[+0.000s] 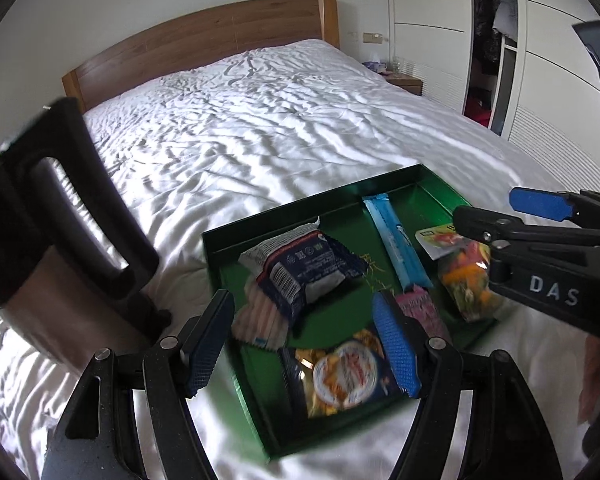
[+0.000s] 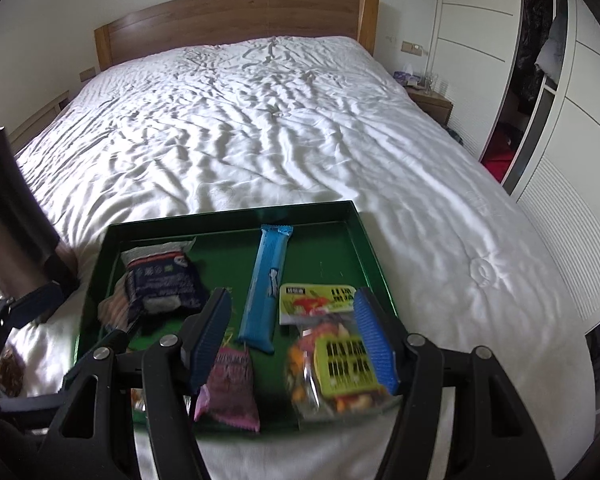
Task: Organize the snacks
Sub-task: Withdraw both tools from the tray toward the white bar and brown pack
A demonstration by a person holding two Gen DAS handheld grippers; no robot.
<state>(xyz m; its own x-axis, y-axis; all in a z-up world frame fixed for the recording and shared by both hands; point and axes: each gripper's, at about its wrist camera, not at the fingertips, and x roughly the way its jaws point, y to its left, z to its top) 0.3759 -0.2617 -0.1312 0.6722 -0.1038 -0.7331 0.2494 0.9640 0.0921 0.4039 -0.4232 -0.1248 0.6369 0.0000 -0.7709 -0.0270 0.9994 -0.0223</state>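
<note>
Left wrist view: green tray [image 1: 216, 248] of snacks on a white bed [image 1: 240, 128].
Both grippers hover released above the tray: left gripper [image 1: 304, 344] over a yellow-blue bag [image 1: 340, 376], right gripper [image 2: 296, 340] between a pink packet [image 2: 230, 388] and a candy bag [image 2: 332, 376]. A blue bar [image 2: 266, 284] lies mid-tray; a navy packet [image 2: 160, 280] sits at its left.

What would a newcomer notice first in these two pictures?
First, the green tray at the near edge of the white bed, loaded with snacks. A long blue bar lies in its middle, a dark packet at its left and a colourful candy bag at its right. Both open grippers, left and right, hover above it.
</note>
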